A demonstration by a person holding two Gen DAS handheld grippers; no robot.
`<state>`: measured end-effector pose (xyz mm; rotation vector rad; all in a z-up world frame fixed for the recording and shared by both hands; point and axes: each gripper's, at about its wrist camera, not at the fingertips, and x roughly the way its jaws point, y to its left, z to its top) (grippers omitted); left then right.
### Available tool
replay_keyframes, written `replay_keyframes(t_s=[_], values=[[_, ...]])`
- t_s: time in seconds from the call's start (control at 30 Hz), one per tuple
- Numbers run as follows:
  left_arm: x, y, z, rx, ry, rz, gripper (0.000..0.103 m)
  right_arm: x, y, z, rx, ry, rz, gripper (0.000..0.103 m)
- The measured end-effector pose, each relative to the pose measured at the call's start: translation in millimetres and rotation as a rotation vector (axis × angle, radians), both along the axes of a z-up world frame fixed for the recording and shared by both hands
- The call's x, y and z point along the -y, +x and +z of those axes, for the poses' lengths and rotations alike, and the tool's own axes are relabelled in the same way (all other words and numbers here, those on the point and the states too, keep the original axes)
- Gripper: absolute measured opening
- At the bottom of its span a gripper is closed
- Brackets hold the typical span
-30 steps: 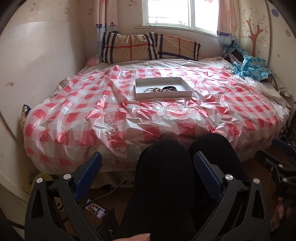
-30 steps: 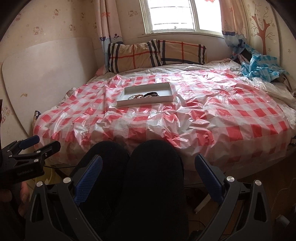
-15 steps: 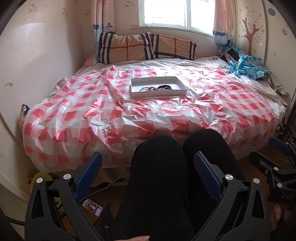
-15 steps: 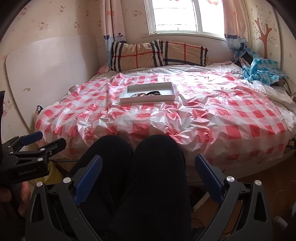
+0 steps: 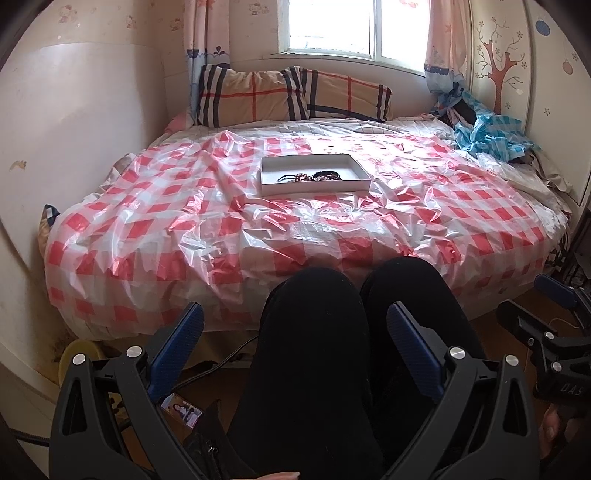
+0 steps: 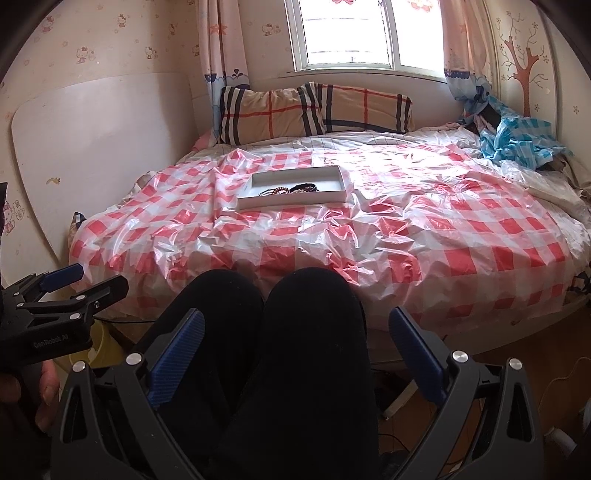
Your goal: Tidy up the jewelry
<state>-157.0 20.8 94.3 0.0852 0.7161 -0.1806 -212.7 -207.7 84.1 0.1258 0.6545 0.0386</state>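
Jewelry (image 5: 309, 177): a small cluster of bracelets and dark bands lying inside the white tray (image 5: 314, 189), close to the tray's near wall; single pieces are too small to tell apart.
Tray position: flat on the bed (image 5: 480, 221), about the middle of its width and toward the pillow end, well back from the bed's near edge.
Bed cover: crinkled red-and-white checked plastic sheet (image 6: 461, 229) spread over the mattress.
Left gripper (image 5: 295, 354): released, its blue-padded jaws spread wide with nothing between them; held low in front of the bed's near edge, pointing toward the tray, above the person's knees (image 5: 314, 295) in black trousers.
Right gripper (image 6: 297, 354): also released, jaws wide apart and empty; held low at a like height, aimed across the bed at the tray.
Hands: in the right wrist view the person's left hand (image 6: 46, 387) wraps the left tool's handle at the lower left; in the left wrist view part of the right hand (image 5: 552, 428) shows under the right tool at the lower right.
Distance to jewelry: both grippers are well apart from the tray.
Head of bed: two plaid pillows (image 6: 314, 110) against the wall under the window (image 6: 347, 33).
Far right corner of bed: a heap of blue checked cloth (image 5: 487, 138).
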Motion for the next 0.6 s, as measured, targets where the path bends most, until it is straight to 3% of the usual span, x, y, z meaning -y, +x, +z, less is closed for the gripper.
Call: replay_keyframes(t_s=[0.6], values=[[-1.8,-1.0,-0.7,-0.001,0.001,-0.001,0.095,-1.1,-0.3,-0.6,-0.003,0.002,0.001,0.096]])
